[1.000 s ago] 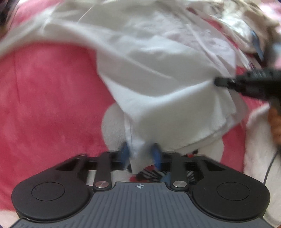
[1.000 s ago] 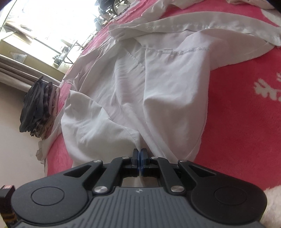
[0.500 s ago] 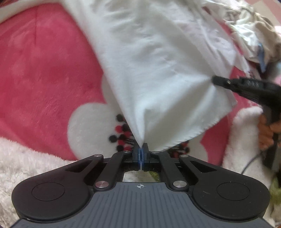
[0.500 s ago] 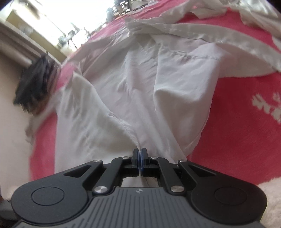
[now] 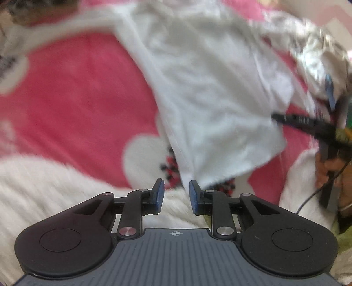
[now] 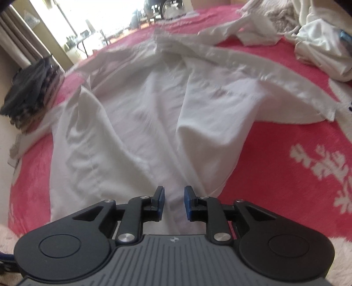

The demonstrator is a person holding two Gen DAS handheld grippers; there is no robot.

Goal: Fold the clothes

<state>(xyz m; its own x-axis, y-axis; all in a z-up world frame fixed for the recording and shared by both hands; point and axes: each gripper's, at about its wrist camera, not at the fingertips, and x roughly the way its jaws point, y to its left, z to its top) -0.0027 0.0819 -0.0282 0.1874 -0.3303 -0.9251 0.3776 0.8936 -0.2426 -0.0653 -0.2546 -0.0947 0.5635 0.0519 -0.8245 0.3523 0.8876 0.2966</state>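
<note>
While the pink blanket [image 6: 275, 158] covers the whole surface, the white shirt [image 6: 140, 123] lies spread and rumpled across it, its hem just ahead of the left gripper [image 5: 175, 193] and reaching between the fingers of the right gripper [image 6: 173, 200], both parted, gripping nothing.

The left wrist view looks low and close over its own fingers across the pink blanket [image 5: 83, 92], the white shirt [image 5: 211, 92] toward one o'clock. The right wrist view faces twelve o'clock along the same shirt [image 6: 154, 114] toward a bright window [image 6: 114, 15]. Both share shirt and blanket.
</note>
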